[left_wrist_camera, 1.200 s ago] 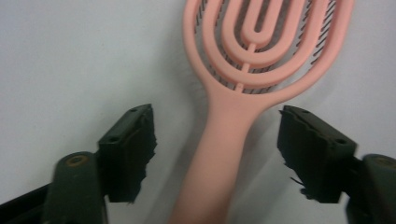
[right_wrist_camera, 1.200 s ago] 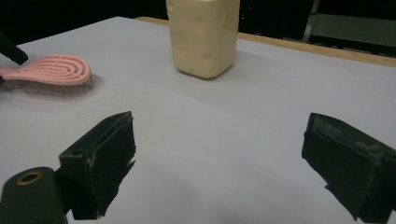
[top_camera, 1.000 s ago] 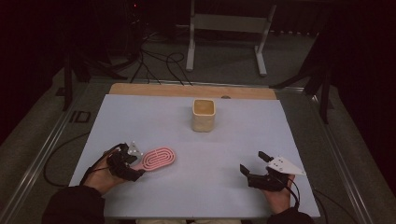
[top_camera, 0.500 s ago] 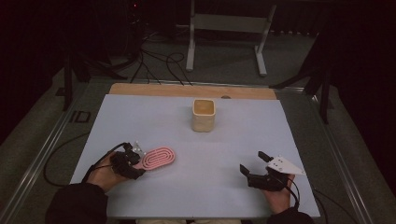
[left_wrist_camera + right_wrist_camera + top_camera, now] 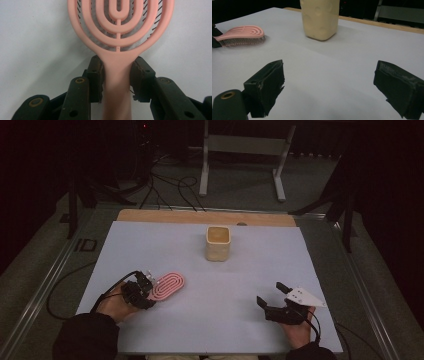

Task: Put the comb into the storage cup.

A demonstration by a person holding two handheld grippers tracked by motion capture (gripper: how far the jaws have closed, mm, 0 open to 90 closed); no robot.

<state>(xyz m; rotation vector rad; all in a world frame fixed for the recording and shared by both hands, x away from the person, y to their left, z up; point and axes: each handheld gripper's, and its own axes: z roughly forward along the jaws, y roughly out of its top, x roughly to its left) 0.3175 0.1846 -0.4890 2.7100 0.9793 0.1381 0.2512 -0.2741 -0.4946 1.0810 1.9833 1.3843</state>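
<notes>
The pink plastic hairbrush with a looped, openwork back (image 5: 168,285) lies flat on the pale grey tabletop (image 5: 210,320) at its near left, head pointing toward the centre and handle toward the person. The left gripper (image 5: 142,289) has just been closing on that handle: in the left gripper view its fingers (image 5: 96,75) bracket the neck of the brush just below the head, both pads appearing to press the pink plastic — a narrow grip on the handle. The brush is not yet lifted; its bristles rest on the surface. The right gripper (image 5: 272,295) sits at the near right, well apart from the brush, fingers (image 5: 265,87) spread wide and holding nothing. A cream-coloured square cup with an open top (image 5: 218,242) stands upright toward the far centre. Judged from this: the grasp is made or nearly so — lifting and carrying the brush, probably to the cup, remain.
</notes>
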